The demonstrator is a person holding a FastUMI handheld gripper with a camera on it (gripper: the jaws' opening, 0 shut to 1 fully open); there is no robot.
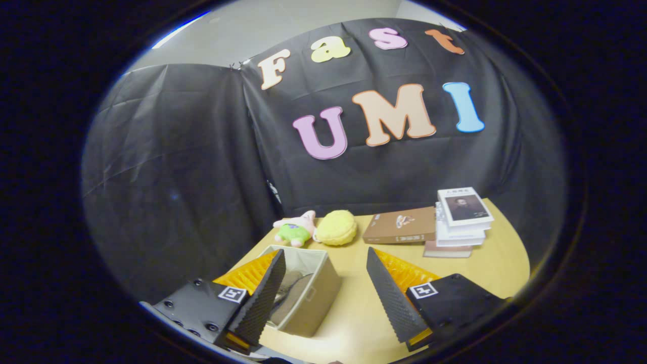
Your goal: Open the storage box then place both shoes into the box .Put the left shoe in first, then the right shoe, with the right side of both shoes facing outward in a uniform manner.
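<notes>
1. Hovering gripper (326, 293), fingers spread wide, grasping nothing, above table (354, 308).
2. Storage box (316, 290) sits open by left finger; a shoe (293, 285) seems inside, so release looks done.
3. Plush toys (316, 228), books (434, 225) far, out of the way.

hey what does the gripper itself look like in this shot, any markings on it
The gripper has two wedge-shaped jaws with ridged, textured inner faces, tapering to points. Each sits on a dark blocky housing carrying a small square black-and-white marker tag. The left housing shows several round screw holes. No cables are visible.
</notes>
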